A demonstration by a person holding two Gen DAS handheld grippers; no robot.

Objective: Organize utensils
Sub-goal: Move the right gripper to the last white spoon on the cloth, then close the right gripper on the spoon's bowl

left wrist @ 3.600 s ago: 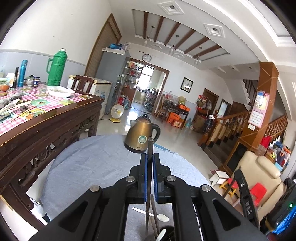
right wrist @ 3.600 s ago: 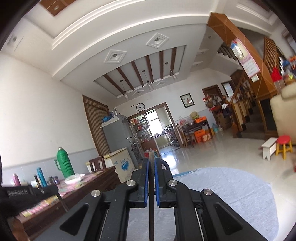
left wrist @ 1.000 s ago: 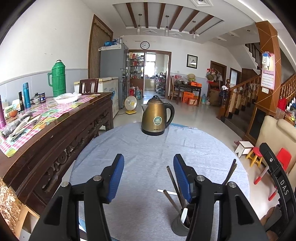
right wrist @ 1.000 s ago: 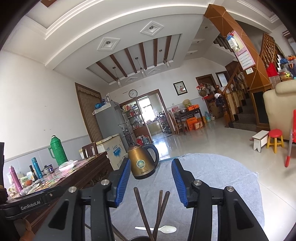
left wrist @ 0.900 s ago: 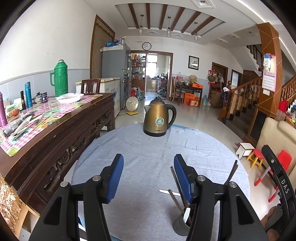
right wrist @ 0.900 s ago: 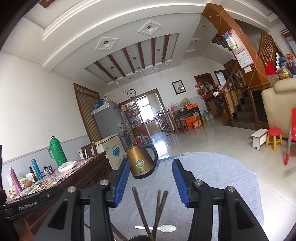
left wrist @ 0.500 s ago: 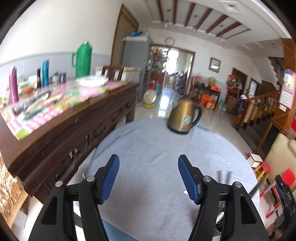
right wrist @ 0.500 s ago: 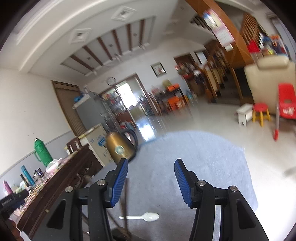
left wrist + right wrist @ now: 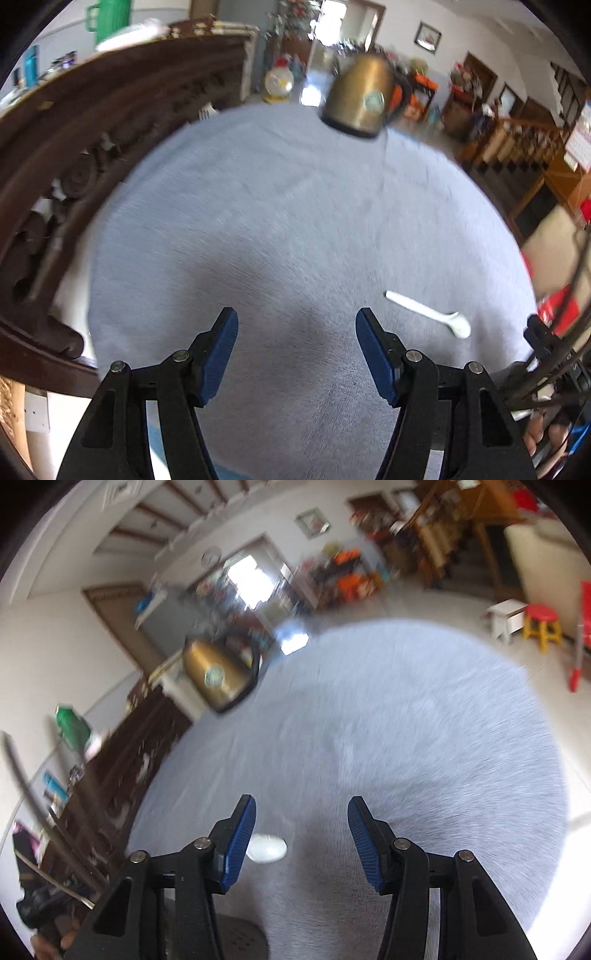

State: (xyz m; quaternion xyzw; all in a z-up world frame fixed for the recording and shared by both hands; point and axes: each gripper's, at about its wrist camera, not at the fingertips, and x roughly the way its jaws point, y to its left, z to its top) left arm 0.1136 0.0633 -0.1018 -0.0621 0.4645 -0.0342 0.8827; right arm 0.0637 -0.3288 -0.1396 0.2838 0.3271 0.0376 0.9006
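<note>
Desk [image 9: 295, 221] in grey cloth fills both my views, blurred. Kettle [image 9: 360, 98], brass-coloured with a round badge I cannot read, stands at its far edge. My left hand-held gripper [image 9: 297, 334] and right hand-held gripper [image 9: 301, 818] both gape wide, holding nothing. Spoon [image 9: 430, 314], white, lies flat on the cloth, just beside the left finger [image 9: 236, 843] of my right one.

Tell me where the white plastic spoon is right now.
The white plastic spoon lies flat on the grey tablecloth, right of the open left gripper in the left wrist view; in the right wrist view its bowl shows beside the right gripper's left finger.
</note>
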